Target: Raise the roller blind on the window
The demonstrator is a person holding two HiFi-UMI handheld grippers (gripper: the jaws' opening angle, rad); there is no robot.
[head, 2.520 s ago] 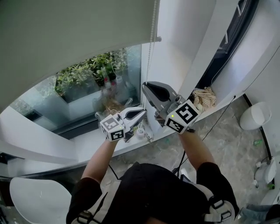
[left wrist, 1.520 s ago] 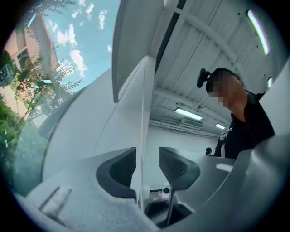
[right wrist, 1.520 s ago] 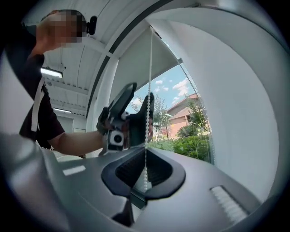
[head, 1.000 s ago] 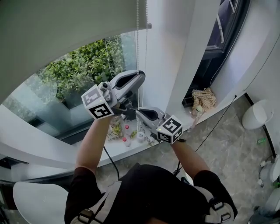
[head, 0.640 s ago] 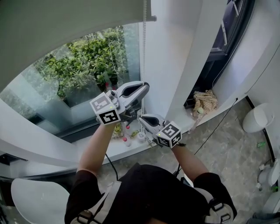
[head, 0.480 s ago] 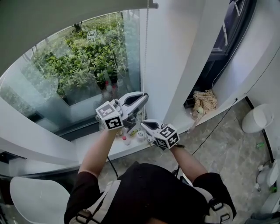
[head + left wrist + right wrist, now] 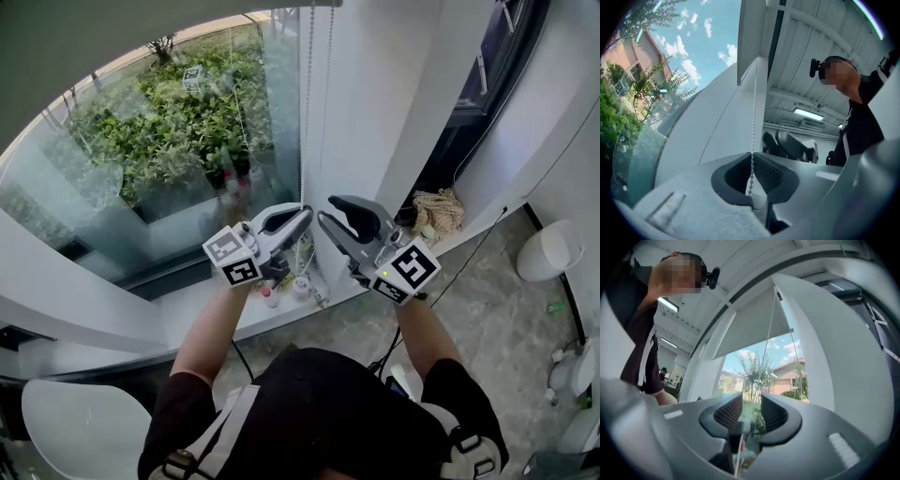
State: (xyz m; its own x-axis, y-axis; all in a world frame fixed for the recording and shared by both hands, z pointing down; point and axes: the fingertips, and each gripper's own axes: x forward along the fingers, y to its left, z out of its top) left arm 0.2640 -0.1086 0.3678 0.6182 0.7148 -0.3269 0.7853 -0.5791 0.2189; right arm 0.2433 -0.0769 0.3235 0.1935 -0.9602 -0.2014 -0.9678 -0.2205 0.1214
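Overhead, the bead chain point(image 7: 753, 136) hangs down into the left hand-held gripper point(image 7: 757, 202), which pinches it.

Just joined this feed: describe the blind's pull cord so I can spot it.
At the right edge of the large glass window, beside the white pillar, hangs a thin white beaded chain. It alone runs down into the shut left tool.

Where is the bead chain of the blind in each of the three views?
Head view: the bead chain hangs from the top centre down to the left gripper.
Left gripper view: it runs vertically at the centre and ends in the shut jaws.
Right gripper view: it is a thin line above the jaws, right of centre.
Shared landmark: the greenery outside the window, at the left edge of the left gripper view and mid-frame in the right.
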